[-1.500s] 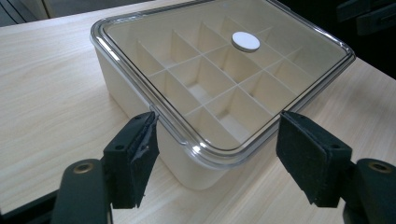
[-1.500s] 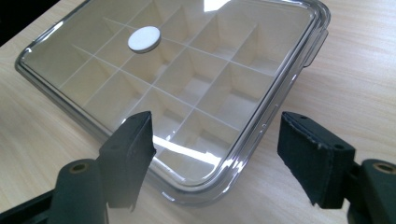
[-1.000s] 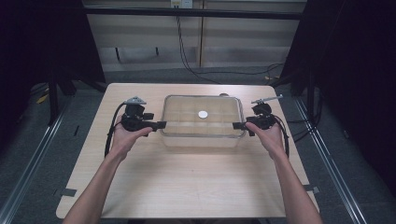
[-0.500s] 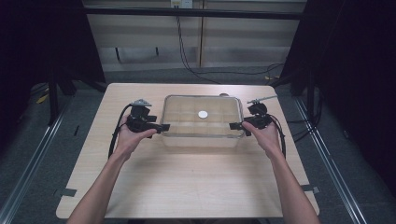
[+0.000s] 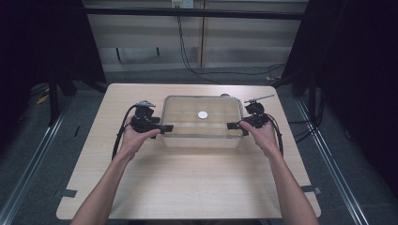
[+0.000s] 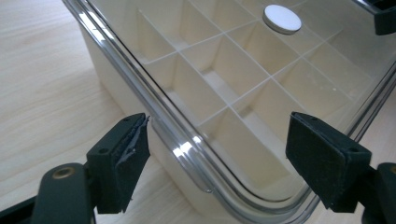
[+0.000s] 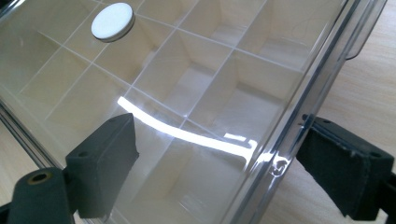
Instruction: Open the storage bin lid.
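Two tongs (image 5: pixel 165 127) (image 5: pixel 230 125) flank one lidded box (image 5: pixel 202 136) bearing one white disc (image 5: pixel 202 115).

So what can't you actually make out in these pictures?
- Box, high view: its clear lid reflects light, so contents of the compartments are unclear.
- White disc, left gripper view: whether knob or sticker is too small to tell.
- Box, right gripper view: glare streak hides a divider.
- Table, high view: near edge cut off.
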